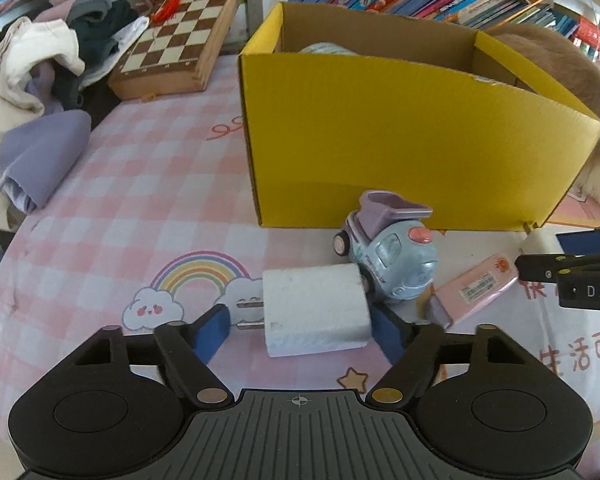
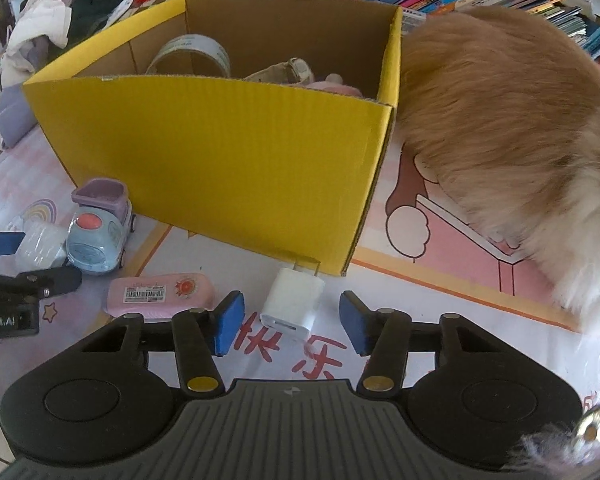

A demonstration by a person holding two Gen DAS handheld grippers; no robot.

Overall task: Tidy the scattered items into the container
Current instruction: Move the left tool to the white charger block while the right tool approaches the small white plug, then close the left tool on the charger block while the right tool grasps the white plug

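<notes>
Pink checked bench: you are straddling rigid, light chargers with both tongs apart, left tongs, right tongs; squeeze their flat sides.

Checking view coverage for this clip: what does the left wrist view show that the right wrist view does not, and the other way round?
Only the left wrist view shows the whole chessboard and the large white plug sharply, between the open left gripper fingers. Only the right wrist view shows the box contents, including a tape roll, and the small white charger whole, between the open right gripper fingers. Both show the yellow box, toy car, pink case and furry animal.
</notes>
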